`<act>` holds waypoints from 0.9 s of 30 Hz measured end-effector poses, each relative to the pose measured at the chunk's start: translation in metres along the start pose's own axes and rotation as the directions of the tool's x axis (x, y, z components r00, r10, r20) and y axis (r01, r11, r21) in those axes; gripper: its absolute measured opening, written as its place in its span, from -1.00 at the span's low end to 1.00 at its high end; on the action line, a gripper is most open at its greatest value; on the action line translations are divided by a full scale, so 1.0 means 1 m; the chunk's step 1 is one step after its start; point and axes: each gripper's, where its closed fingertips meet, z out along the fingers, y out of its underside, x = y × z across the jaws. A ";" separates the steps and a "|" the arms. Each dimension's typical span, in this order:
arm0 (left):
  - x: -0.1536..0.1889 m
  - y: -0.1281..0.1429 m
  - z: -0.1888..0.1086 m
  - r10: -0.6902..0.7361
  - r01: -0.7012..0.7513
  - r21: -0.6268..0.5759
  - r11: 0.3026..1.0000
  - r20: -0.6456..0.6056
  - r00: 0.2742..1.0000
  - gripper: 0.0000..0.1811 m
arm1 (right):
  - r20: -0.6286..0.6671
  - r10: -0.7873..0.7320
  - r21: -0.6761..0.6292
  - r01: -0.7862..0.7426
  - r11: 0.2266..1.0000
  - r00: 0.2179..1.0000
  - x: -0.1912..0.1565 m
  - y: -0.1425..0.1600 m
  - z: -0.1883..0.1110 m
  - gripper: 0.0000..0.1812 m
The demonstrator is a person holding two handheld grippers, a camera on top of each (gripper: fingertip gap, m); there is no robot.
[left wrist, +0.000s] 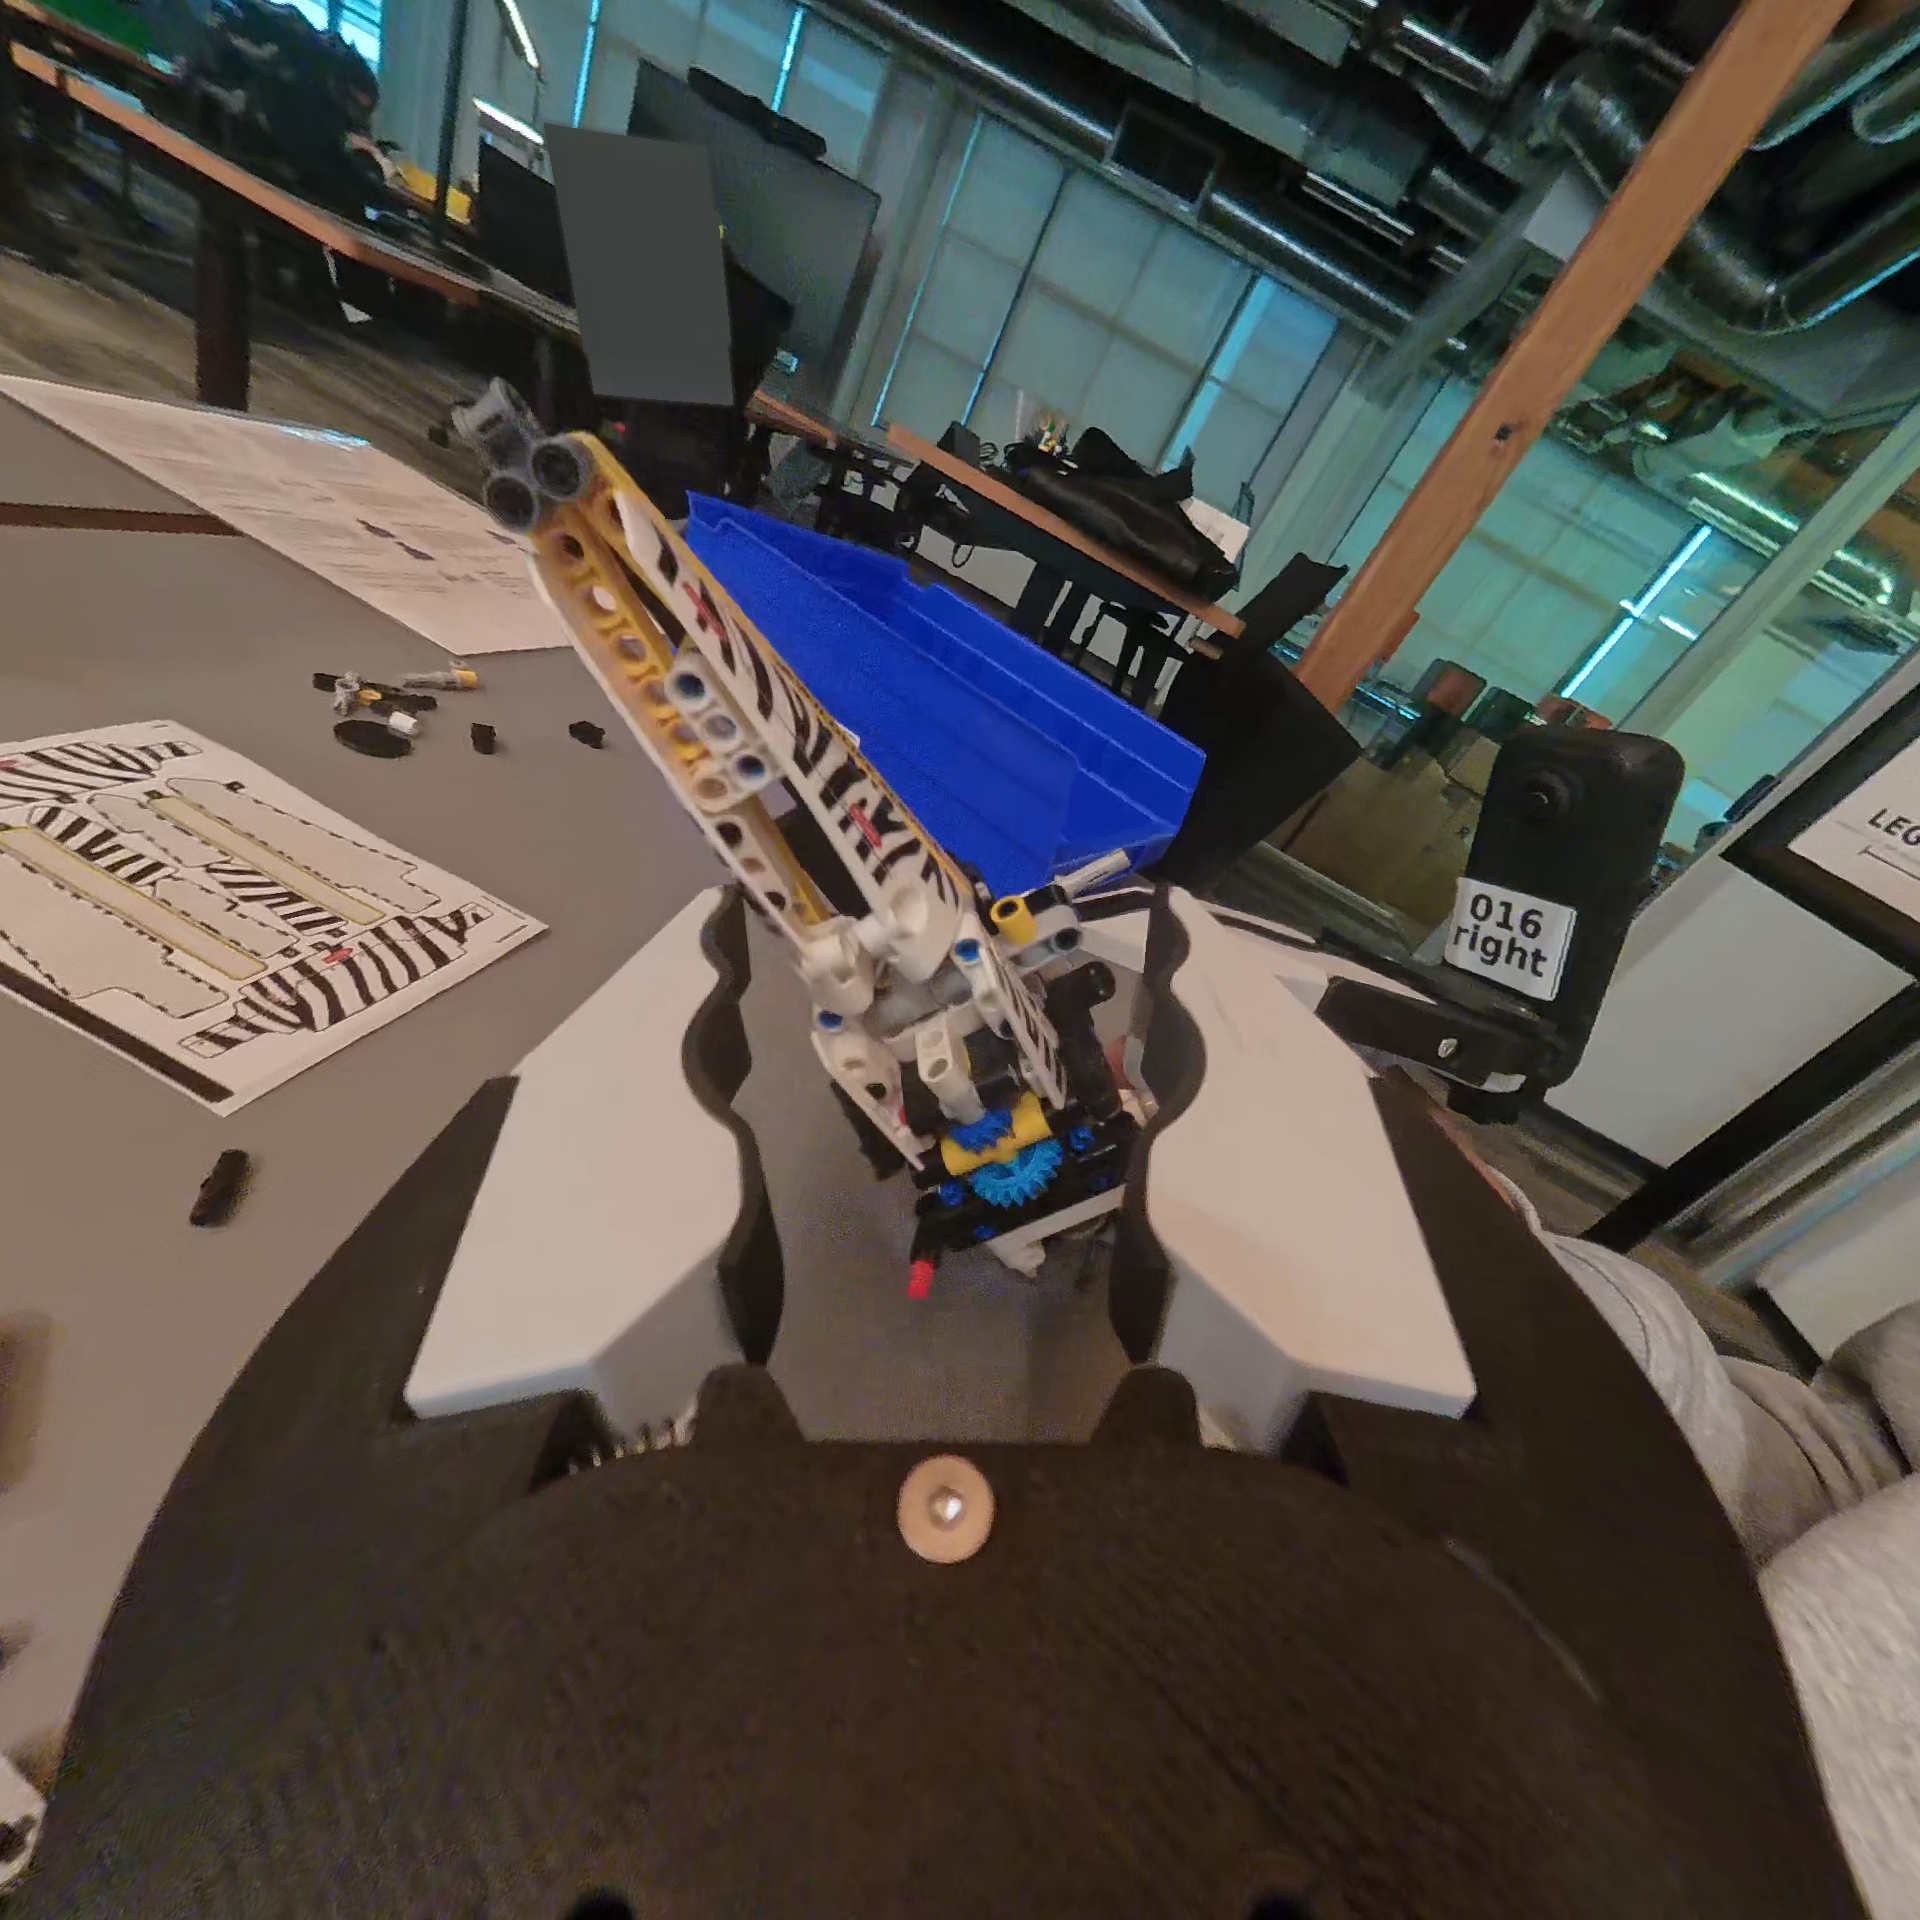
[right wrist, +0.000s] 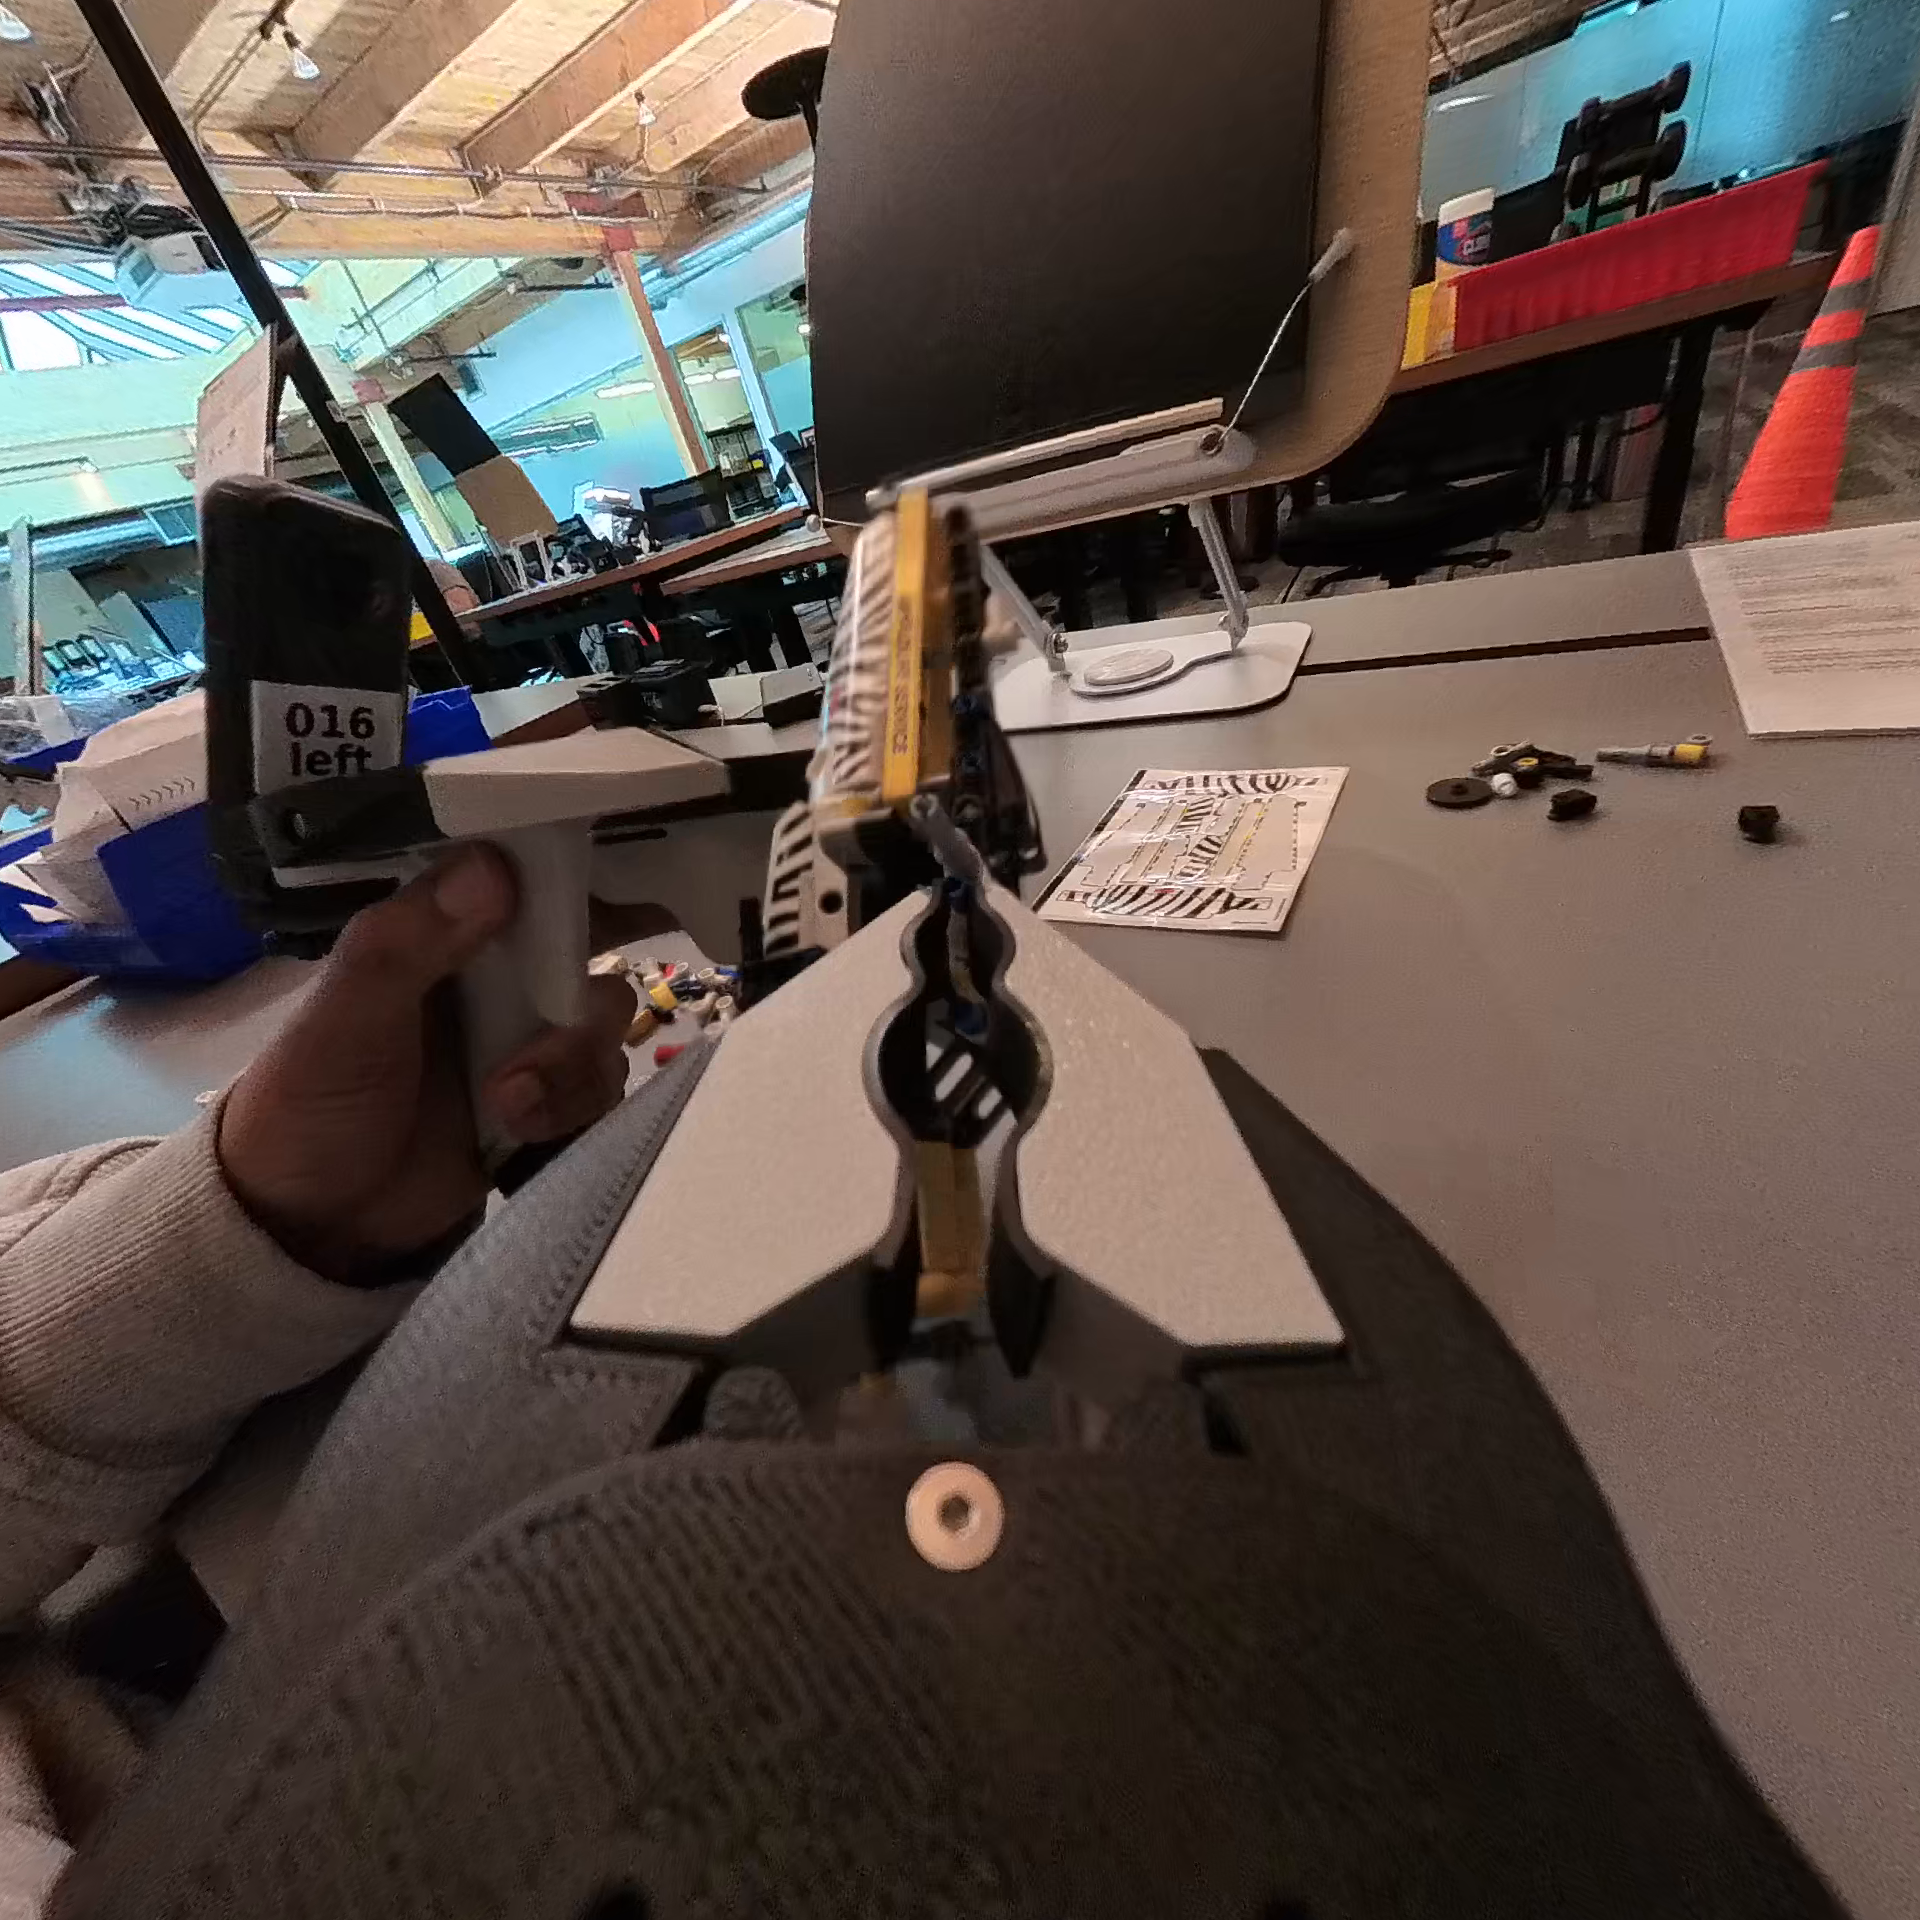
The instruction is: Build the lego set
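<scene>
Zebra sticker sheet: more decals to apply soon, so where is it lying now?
The zebra sticker sheet lies flat on the grey table, left of the lego model in the left wrist view.

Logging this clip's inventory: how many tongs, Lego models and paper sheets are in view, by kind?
Grey-fingered handheld tongs: 2 (left tongs, right tongs)
Zebra-striped yellow-and-white Lego model: 1
Zebra-patterned sticker sheet: 1
White printed paper sheet: 1
Total: 5

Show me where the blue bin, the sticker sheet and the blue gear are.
blue bin (left wrist: 935, 717): left wrist view, inner wall.
sticker sheet (right wrist: 1195, 847): right wrist view, middle of sheet.
blue gear (left wrist: 1013, 1169): left wrist view, toothed face.
</scene>
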 end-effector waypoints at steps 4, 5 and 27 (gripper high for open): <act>-0.005 -0.004 -0.004 -0.035 0.035 0.020 0.999 -0.001 0.999 -0.16 | 0.009 0.000 -0.020 0.001 1.000 1.000 0.000 0.003 0.001 -0.99; -0.005 -0.005 -0.005 -0.040 0.040 0.026 0.999 0.001 0.999 -0.15 | 0.010 -0.003 -0.023 0.004 1.000 1.000 -0.001 0.003 0.001 -0.99; 0.014 0.052 -0.009 0.402 -0.643 -0.606 0.467 -0.503 0.765 -0.62 | 0.254 -0.243 -0.238 0.304 0.923 0.936 -0.032 0.028 -0.001 -1.00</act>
